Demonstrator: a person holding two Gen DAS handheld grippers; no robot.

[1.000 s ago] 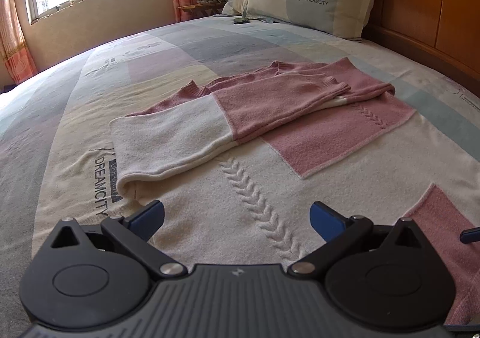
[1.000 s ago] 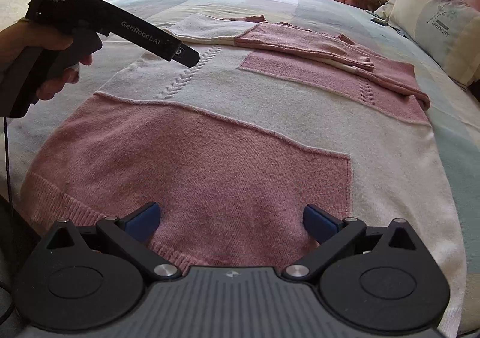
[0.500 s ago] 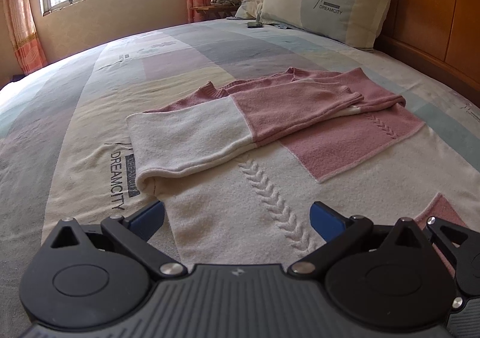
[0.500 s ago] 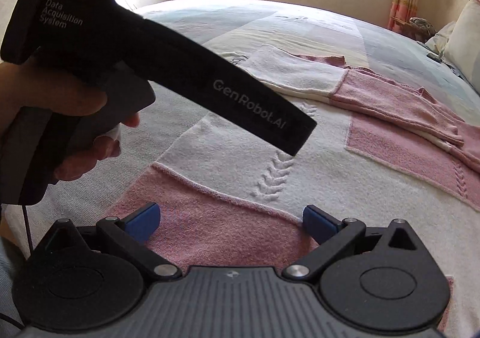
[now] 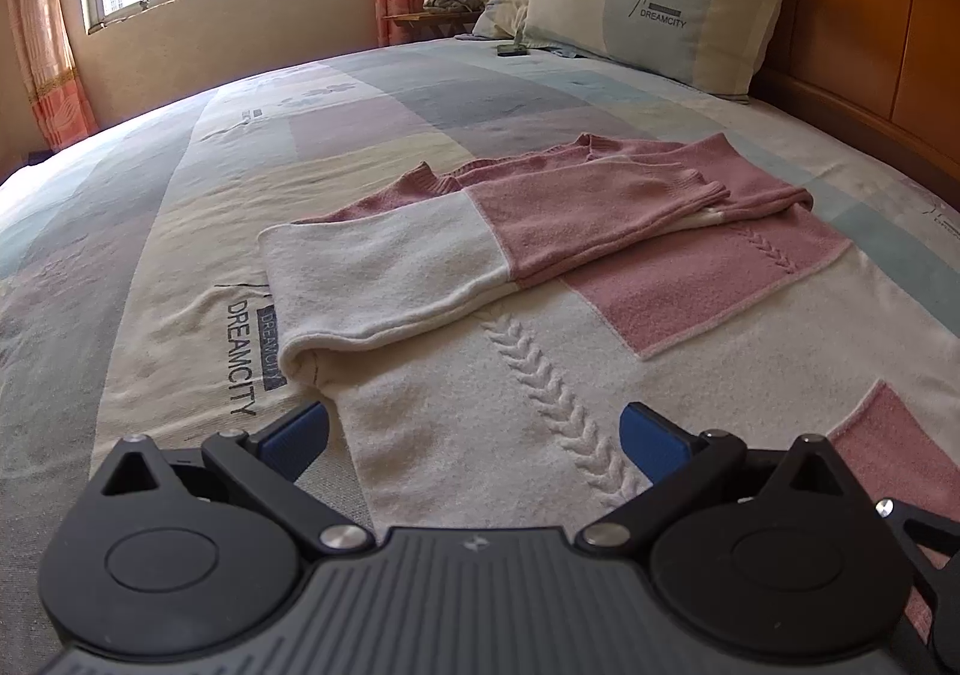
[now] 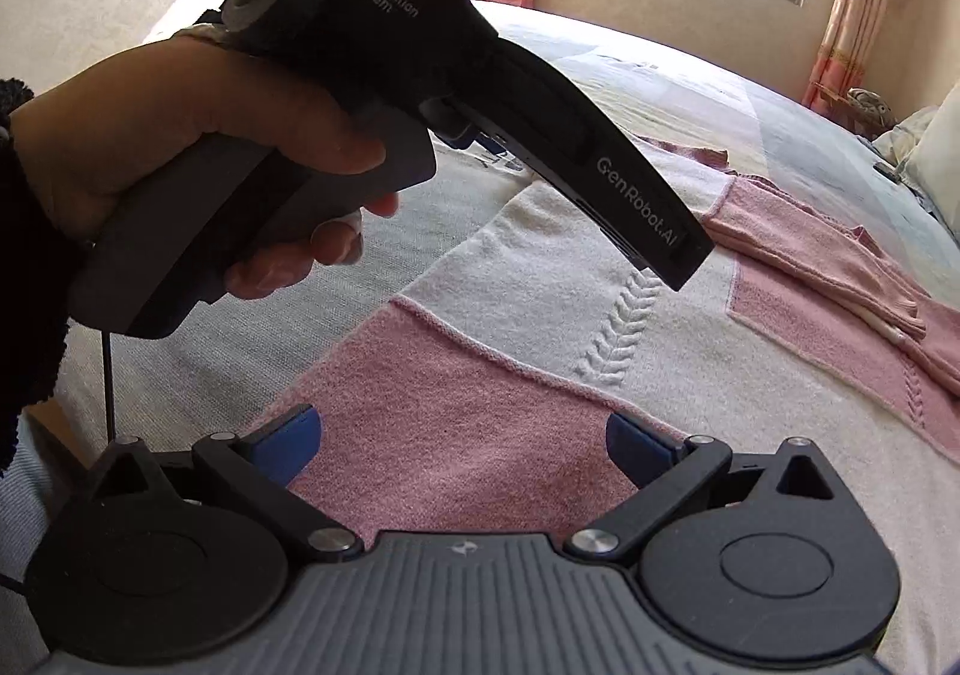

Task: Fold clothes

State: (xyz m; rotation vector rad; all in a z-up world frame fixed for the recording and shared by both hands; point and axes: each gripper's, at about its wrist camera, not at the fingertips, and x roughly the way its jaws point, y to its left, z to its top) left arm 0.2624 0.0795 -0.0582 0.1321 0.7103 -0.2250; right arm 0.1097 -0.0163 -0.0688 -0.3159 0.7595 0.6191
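Left gripper (image 5: pixel 474 435): jaws spread wide, blue pads far apart, nothing between them, held low and level, pointing forward. Right gripper (image 6: pixel 461 444): jaws likewise spread wide, nothing clamped, held low, angled slightly down. In right wrist view, left hand (image 6: pixel 198 135) wraps grey handle of left gripper, thumb across top, fingers (image 6: pixel 336 240) curled under trigger area, dark fuzzy sleeve at wrist. Left gripper body crosses upper left of that view, nose slanting down to right, just beside right gripper.
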